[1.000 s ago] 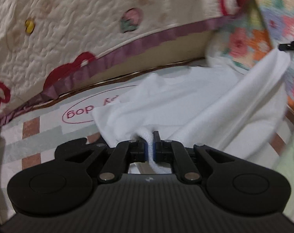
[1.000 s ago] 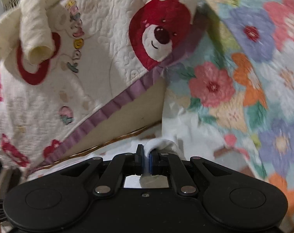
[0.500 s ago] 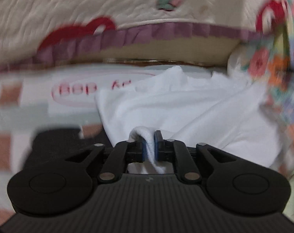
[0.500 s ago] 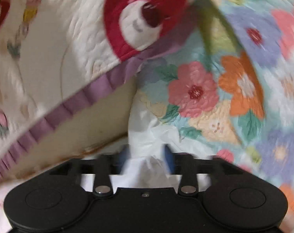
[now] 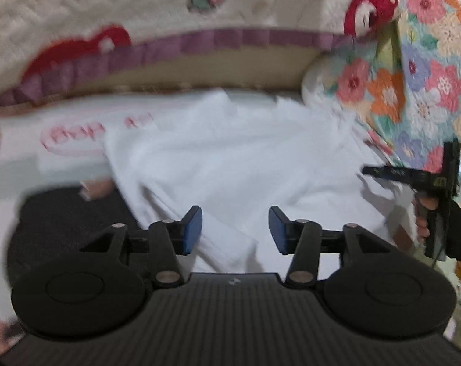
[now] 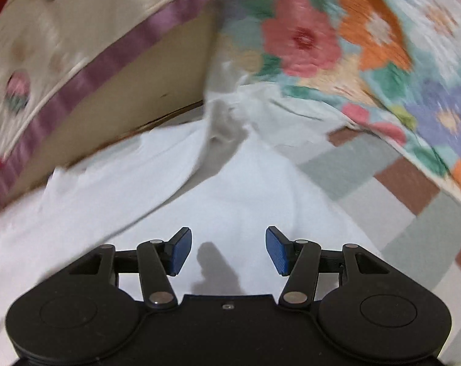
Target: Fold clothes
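Observation:
A white garment (image 5: 230, 158) lies spread and rumpled on the checked bed sheet (image 5: 14, 164), one thick folded edge running toward my left gripper. The left gripper (image 5: 235, 228) hovers just above that edge, open, with nothing between its blue pads. In the right wrist view the same white garment (image 6: 236, 195) fills the lower middle. My right gripper (image 6: 229, 251) stands open over it, holding nothing. The right gripper also shows at the right edge of the left wrist view, held by a gloved hand (image 5: 444, 228).
A cream quilt with red bears and a purple border (image 5: 200, 39) hangs along the back. A flowered quilt (image 5: 428, 61) rises at the right. The checked sheet (image 6: 413, 201) shows to the right of the garment. A pink oval print (image 5: 78, 137) lies at the left.
Both grippers were shut on the white garment a second ago; the right opened first, then the left. The lifted cloth has dropped flat onto the bed.

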### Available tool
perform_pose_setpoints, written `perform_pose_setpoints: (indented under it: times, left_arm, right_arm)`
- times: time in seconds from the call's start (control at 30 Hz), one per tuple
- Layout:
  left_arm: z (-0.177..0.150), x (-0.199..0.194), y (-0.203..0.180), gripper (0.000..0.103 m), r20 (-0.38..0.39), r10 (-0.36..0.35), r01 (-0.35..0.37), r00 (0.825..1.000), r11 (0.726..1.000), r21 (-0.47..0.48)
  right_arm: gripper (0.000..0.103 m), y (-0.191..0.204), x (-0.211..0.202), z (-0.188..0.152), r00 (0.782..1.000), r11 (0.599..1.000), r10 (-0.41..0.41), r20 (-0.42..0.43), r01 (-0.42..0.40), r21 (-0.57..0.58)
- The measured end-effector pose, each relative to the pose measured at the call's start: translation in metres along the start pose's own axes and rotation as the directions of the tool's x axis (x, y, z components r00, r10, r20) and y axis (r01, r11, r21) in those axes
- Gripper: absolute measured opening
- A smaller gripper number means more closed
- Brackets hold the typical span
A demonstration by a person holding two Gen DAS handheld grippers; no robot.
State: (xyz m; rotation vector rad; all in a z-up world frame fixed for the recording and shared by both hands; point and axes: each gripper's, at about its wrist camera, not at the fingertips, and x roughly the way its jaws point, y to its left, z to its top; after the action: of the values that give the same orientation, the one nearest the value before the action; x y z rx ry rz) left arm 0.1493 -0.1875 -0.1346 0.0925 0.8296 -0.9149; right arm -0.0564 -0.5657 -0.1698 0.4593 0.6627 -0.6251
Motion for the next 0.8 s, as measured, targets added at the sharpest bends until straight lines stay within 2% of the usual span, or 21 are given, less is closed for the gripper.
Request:
perform_pose_setpoints:
  times: [0.07,0.17,0.2,0.33,0.37,0.57,0.8]
  left_arm:
    - [-0.004,0.006,-0.009,0.048,-0.028,0.019,-0.018,0.999,0.999,0.038]
    - [-0.009,0.015,-0.023,0.055,-0.067,0.050,-0.044,0.996,0.994,0.095]
    - [-0.011,0.018,-0.027,0.060,-0.080,0.061,-0.052,0.995,0.992,0.115]
    - [-0.019,0.030,-0.045,0.061,-0.129,0.107,-0.080,0.986,0.978,0.193]
    - [-0.020,0.033,-0.050,0.062,-0.141,0.118,-0.087,0.983,0.973,0.212]
    - [-0.014,0.052,-0.056,0.064,-0.100,0.099,-0.072,0.990,0.968,0.242]
    - [-0.018,0.067,-0.066,0.067,-0.113,0.181,-0.135,0.977,0.935,0.328]
  right_arm:
    - [0.059,0.011,-0.002,-0.002,1.000,0.998,0.009,-0.005,-0.009,-0.060]
    - [0.059,0.025,-0.001,-0.004,0.999,0.993,0.039,-0.014,-0.041,-0.113]
    - [0.060,0.029,0.002,-0.006,0.999,0.990,0.034,-0.017,-0.036,-0.139]
    - [0.065,0.041,0.010,-0.012,1.000,0.974,0.007,-0.024,-0.012,-0.227]
    - [0.066,0.040,0.010,-0.013,1.000,0.975,0.006,-0.022,-0.011,-0.224]
    - [0.068,0.035,0.013,-0.014,1.000,0.987,0.006,-0.020,-0.009,-0.159]
    - [0.071,0.035,0.015,-0.017,1.000,0.987,0.017,-0.015,-0.020,-0.161]
